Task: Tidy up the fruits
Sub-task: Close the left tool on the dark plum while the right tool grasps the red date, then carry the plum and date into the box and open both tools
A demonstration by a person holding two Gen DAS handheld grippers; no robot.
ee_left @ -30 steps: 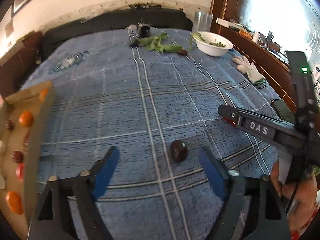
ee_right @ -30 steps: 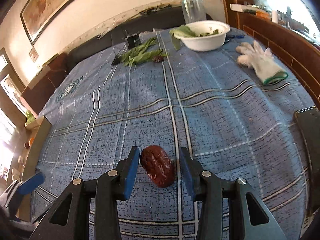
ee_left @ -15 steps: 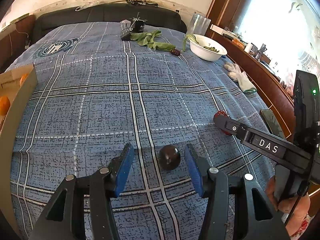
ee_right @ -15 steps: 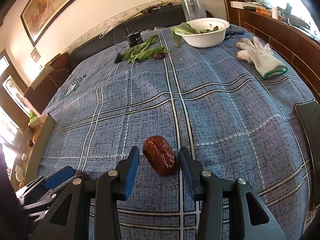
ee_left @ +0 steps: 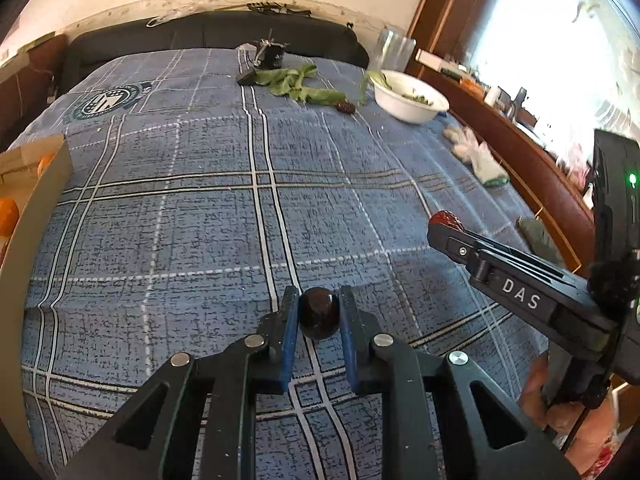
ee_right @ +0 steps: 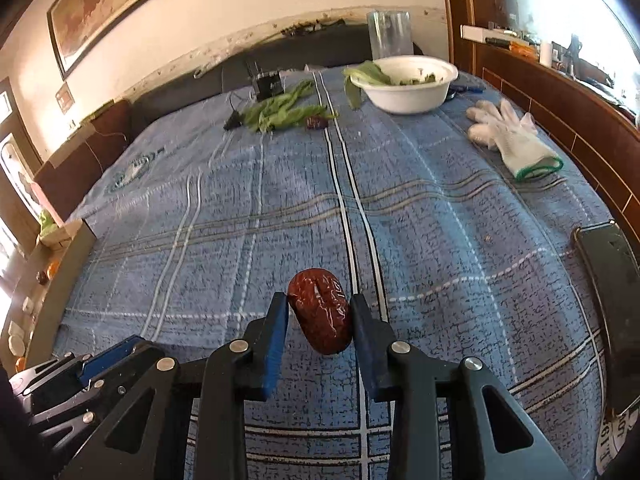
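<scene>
My left gripper (ee_left: pixel 319 312) is shut on a small dark round fruit (ee_left: pixel 319 317) just above the blue plaid cloth (ee_left: pixel 224 216). My right gripper (ee_right: pixel 320 316) is shut on a wrinkled red date (ee_right: pixel 322 320) and holds it over the cloth; the right gripper and its date (ee_left: pixel 446 218) also show at the right of the left wrist view. A cardboard tray (ee_left: pixel 36 208) with orange fruits (ee_left: pixel 8 216) lies at the left edge. Another dark date (ee_right: pixel 316 122) lies far off beside the green leaves (ee_right: pixel 280 110).
A white bowl (ee_right: pixel 408 84) with greens stands at the back right, a clear glass (ee_right: pixel 390 38) behind it. A white glove (ee_right: pixel 508 136) lies at the right. A dark phone (ee_right: pixel 612 280) lies at the right edge. A small black device (ee_right: pixel 266 82) sits at the back.
My left gripper moved forward and closed on the dark round fruit. My right gripper stayed shut on the red date, lifting slightly.
</scene>
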